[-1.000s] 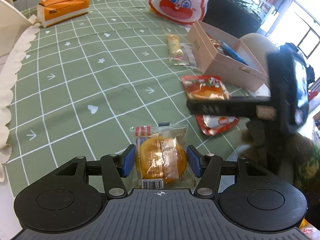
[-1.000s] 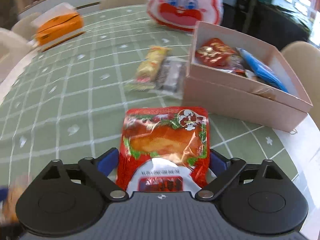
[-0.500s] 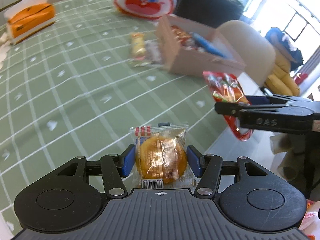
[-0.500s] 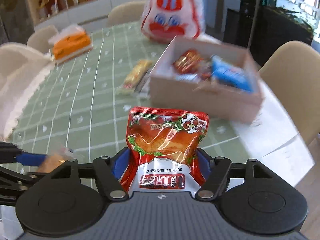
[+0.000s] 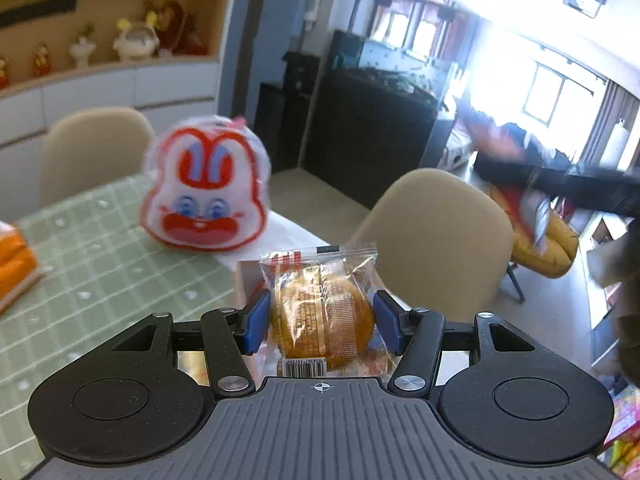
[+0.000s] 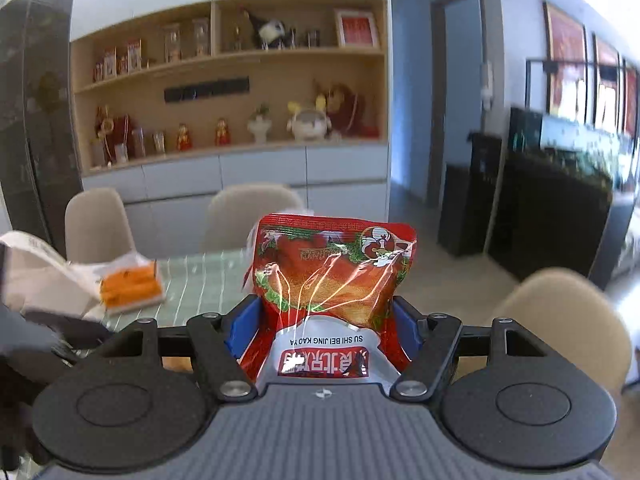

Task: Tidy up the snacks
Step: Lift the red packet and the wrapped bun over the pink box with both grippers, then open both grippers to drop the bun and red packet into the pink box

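Observation:
My left gripper is shut on a clear packet with a round orange cake, held up in the air. Part of the cardboard snack box shows just behind the packet. My right gripper is shut on a red snack pouch and holds it high, level with the room. The right gripper and its pouch also show blurred at the far right of the left wrist view.
The green checked tablecloth lies to the left, with a rabbit-face bag and an orange tissue pack on it. Beige chairs stand around the table. Shelves with figurines line the back wall.
Both grippers have risen and tilted up with their packets; the table and the box have dropped low in both views, and the room now fills them.

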### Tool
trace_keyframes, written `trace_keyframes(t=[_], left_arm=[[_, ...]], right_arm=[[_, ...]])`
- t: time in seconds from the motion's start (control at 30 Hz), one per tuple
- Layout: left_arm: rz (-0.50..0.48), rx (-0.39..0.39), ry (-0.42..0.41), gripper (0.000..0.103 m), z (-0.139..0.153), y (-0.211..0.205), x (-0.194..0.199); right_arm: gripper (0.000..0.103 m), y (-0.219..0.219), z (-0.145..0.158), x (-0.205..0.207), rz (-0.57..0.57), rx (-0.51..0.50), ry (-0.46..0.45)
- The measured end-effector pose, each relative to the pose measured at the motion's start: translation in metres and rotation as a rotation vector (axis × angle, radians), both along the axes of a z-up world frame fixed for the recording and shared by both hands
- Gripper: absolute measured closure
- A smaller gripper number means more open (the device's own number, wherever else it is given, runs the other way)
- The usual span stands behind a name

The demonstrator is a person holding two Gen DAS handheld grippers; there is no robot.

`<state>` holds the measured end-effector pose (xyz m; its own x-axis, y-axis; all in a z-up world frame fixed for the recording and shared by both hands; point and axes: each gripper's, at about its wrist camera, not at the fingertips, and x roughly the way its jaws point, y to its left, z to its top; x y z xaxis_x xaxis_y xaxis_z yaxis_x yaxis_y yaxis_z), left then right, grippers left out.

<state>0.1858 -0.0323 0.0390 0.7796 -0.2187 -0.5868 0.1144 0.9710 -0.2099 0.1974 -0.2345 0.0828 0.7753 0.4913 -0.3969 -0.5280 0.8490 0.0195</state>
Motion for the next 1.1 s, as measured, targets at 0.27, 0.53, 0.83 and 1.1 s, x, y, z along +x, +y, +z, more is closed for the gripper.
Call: trace_keyframes(t=[0.27, 0.53, 0.83, 1.1], left_arm=[[0.002, 0.036, 0.151, 0.044, -0.125, -0.039, 0.074], [0.112, -0.030, 0.097, 0.043, -0.127, -0.022, 0.051], [0.477, -0.138, 0.119, 0.044, -0.122, 0.072, -0.005], [0.371, -0.070, 0.228, 0.044, -0.144, 0.102, 0.032]], right_arm=[[0.033, 0.001, -0.043, 0.076, 0.053, -0.028, 0.143], [0.033, 0.042, -0.143, 0.153, 0.093, -0.060, 0.485], [0.023, 0.113, -0.213, 0.168, 0.105, -0.267, 0.575], [0.022, 0.098, -0.177, 0.143, 0.151, -0.266, 0.478]])
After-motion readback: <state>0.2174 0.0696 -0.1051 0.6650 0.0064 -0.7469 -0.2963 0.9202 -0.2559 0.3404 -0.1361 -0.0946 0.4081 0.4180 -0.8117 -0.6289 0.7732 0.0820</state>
